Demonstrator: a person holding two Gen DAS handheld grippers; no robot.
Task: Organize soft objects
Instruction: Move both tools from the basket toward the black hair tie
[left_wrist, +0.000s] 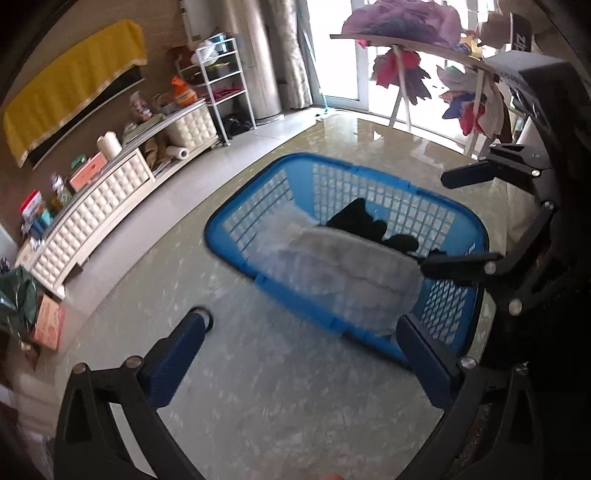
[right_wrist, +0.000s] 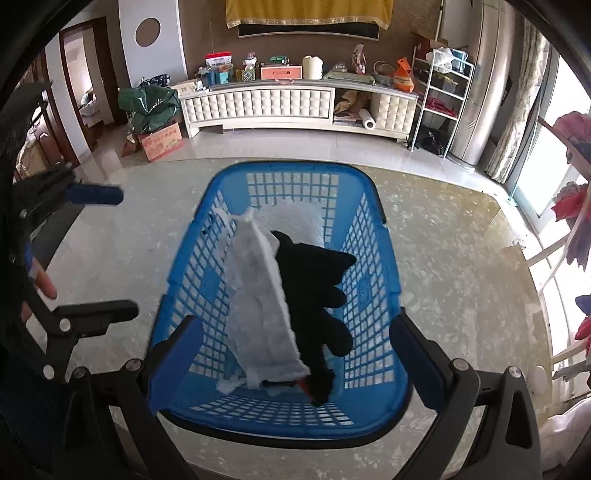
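Grey cloth (right_wrist: 258, 302) lies in basket (right_wrist: 295, 424) below right gripper (right_wrist: 295, 354).

A cloth (right_wrist: 258, 302) lies left of gloves (right_wrist: 317, 295) inside the basket (right_wrist: 373, 288).

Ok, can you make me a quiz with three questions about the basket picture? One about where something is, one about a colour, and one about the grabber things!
1. Where are the black gloves?
A. on the floor
B. in the basket
C. on the shelf

2. What colour is the basket?
A. blue
B. red
C. green

3. How is the right gripper?
A. shut on a glove
B. shut on the cloth
C. open, holding nothing

Answers:
1 B, they lie inside beside the grey cloth.
2 A, its rim and grid walls are blue.
3 C, its fingers stand wide apart above the basket; the left gripper is open too.
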